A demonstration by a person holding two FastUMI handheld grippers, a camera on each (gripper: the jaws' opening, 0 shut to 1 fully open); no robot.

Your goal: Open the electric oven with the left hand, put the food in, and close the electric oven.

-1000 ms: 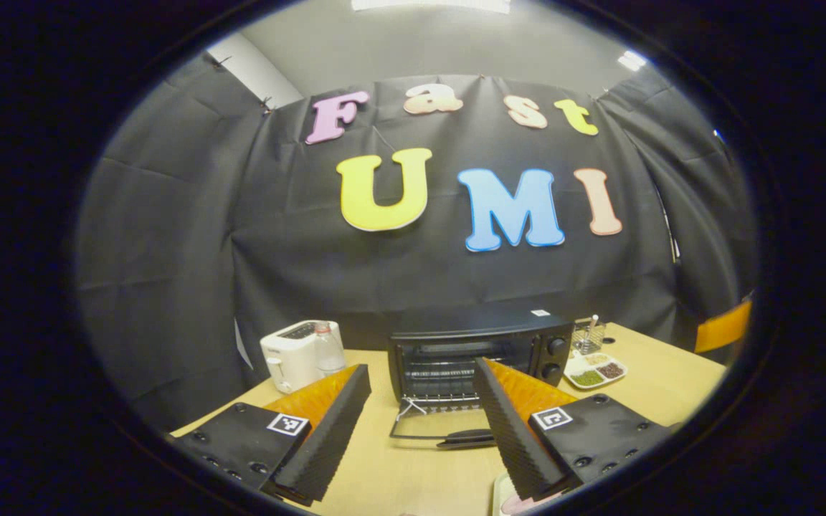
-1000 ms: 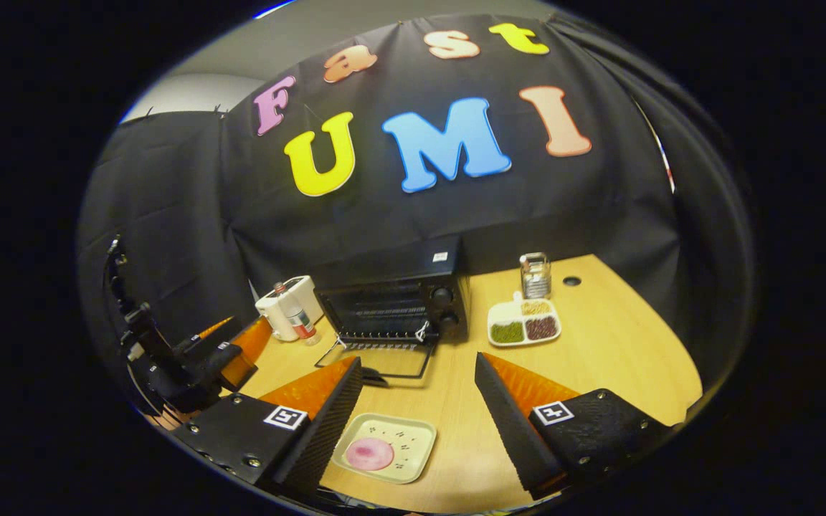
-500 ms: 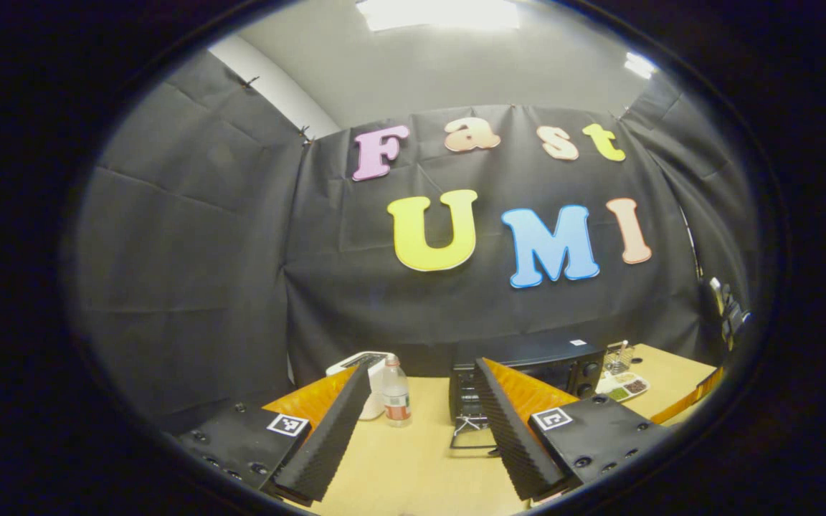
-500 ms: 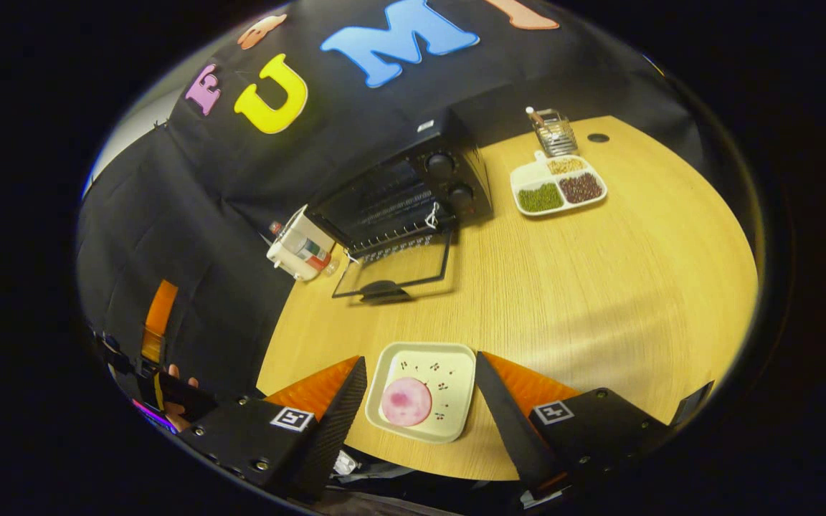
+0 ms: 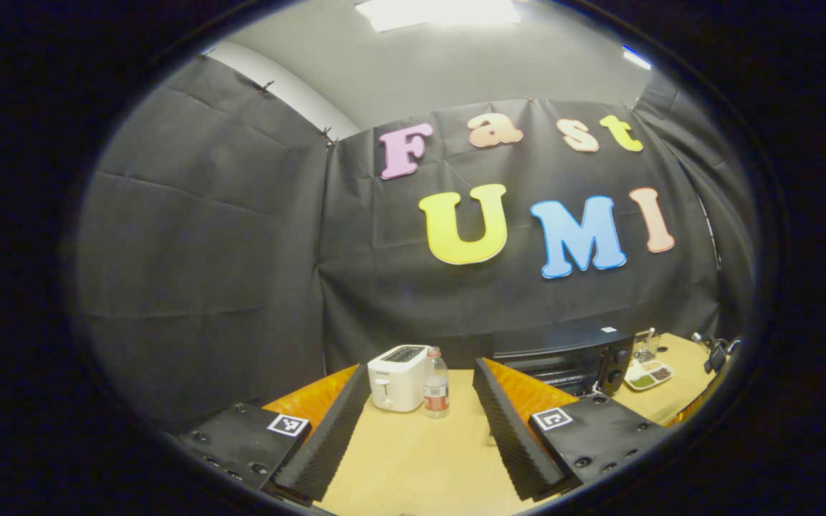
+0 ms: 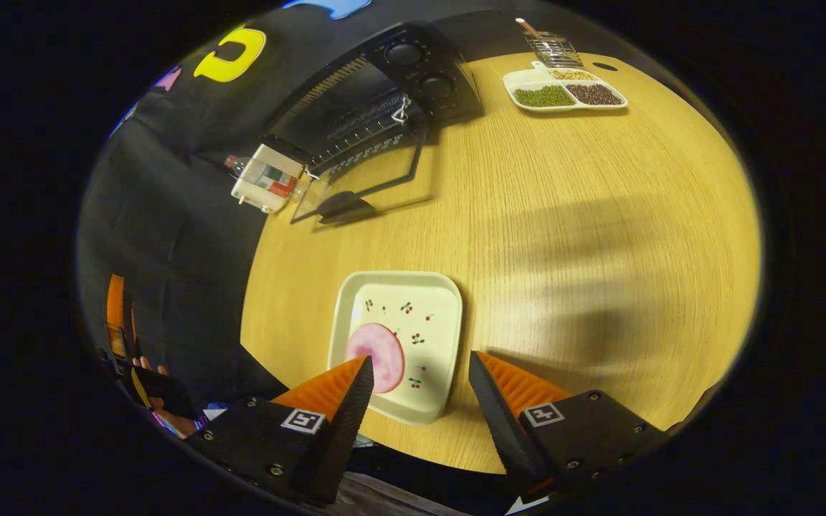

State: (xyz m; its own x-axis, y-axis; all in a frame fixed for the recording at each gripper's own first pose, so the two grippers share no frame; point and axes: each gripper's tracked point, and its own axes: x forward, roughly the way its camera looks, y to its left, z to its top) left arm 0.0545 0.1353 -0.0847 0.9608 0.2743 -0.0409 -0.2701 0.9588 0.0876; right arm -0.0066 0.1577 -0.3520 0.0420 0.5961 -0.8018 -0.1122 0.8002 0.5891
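At the near edge of the wooden table (image 6: 585,236), in the right gripper view, the right gripper (image 6: 419,374) hangs over a cream square plate (image 6: 438,315), its jaws spread wide with nothing between them. The plate sits close to the table's near edge and carries a round pink slice of food (image 6: 377,355) on its left half; the left finger's tip overlaps the food in the picture, but whether it touches cannot be told. At the far left of the same view a hand (image 6: 151,390) holds the other gripper's orange and black body, off the table's edge.

Farther back, the electric oven (image 6: 384,86) stands at the far side of the table with its glass door (image 6: 363,183) swung down flat onto the wood, handle nearest. A white toaster (image 6: 262,179) and a small bottle (image 6: 237,163) stand just left of the oven. To the right of it lies a divided white tray (image 6: 563,97) of green and dark beans, and a wire holder (image 6: 553,46) stands behind that.

In the left gripper view, the left gripper (image 5: 420,380) is held above the table, empty, fingers parted wide. Beyond it stand the toaster (image 5: 399,367) and bottle (image 5: 436,383), then the oven (image 5: 571,355) to the right, partly hidden by the right finger.
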